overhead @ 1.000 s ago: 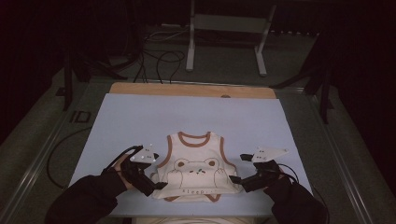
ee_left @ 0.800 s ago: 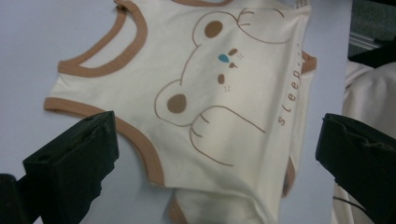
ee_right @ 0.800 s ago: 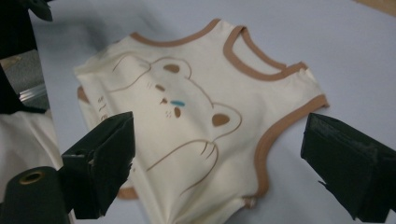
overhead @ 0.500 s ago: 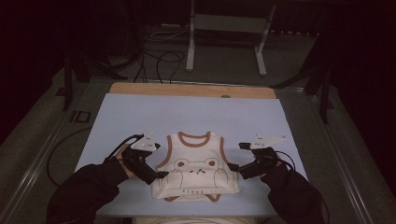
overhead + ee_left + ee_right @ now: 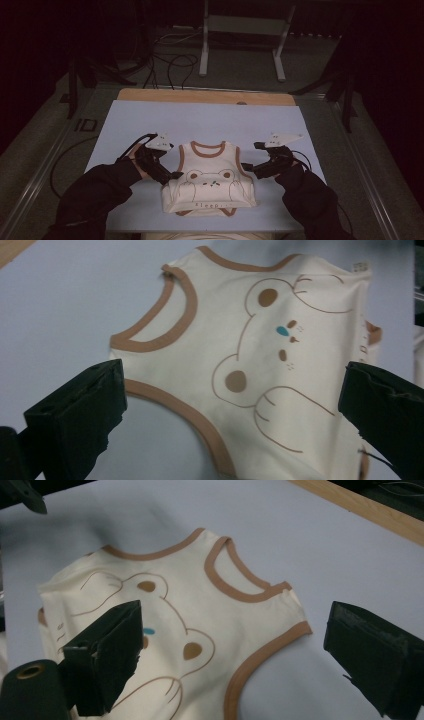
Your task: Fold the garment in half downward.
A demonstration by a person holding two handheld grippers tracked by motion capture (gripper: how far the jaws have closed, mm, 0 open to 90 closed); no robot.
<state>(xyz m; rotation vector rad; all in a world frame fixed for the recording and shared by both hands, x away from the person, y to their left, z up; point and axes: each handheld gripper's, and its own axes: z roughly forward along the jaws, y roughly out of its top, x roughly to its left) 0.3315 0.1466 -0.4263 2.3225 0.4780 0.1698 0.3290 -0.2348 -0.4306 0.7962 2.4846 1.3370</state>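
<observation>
You have a cream sleeveless baby vest (image 5: 209, 181) lying on the pale blue surface (image 5: 200, 120), in the lower middle of the high view. It has brown trim at the neck and armholes and a bear face printed on the chest. Its neck opening points toward the top of the frame, and its hem sits near the lower edge of the surface, with the bottom part folded or bunched.

Your left gripper (image 5: 172, 175) sits at the vest's left side, at the armhole. In the left gripper view its fingers (image 5: 75, 420) are spread wide apart, released, with the vest (image 5: 250, 355) lying between them and the brown armhole trim running just beside the left finger. Nothing is clamped.

Your right gripper (image 5: 247, 167) sits at the vest's right side, level with the other armhole. In the right gripper view its fingers (image 5: 107, 655) are likewise parted and released; one finger stands over the bear print on the vest (image 5: 190, 605), the other over bare surface to the right of the armhole trim.
</observation>
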